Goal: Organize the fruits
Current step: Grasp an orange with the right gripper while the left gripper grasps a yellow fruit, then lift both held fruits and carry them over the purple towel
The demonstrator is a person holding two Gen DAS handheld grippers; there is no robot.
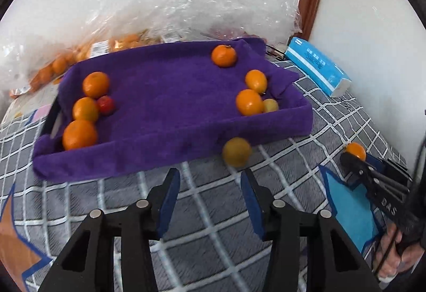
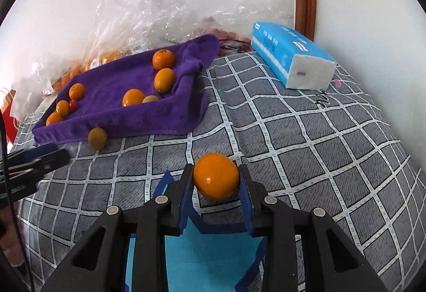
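My purple towel tray (image 1: 170,100) sits on the grey checked blanket (image 2: 293,137), and it is my landmark for everything here. Inside it, at the left end, I see three oranges (image 1: 80,134) and a small red fruit (image 1: 106,105) bunched close together. At the right end there are two more oranges (image 1: 249,102) with a little pale yellow fruit (image 1: 270,105) touching one of them. One orange with a stem (image 1: 224,55) sits alone at the far right corner.

A dull yellow-green fruit (image 1: 236,151) lies on the blanket, just outside the tray's near wall. My left gripper (image 1: 210,201) is spread wide with nothing in it, and that fruit is just ahead of its right finger.

My right gripper (image 2: 216,180) squeezes a bright orange (image 2: 216,176) between both blue pads. It is well to the right of the tray.

A blue tissue pack (image 2: 290,55) lies past the tray's right end. Clear plastic bags (image 1: 165,4) of fruit are piled behind the tray.
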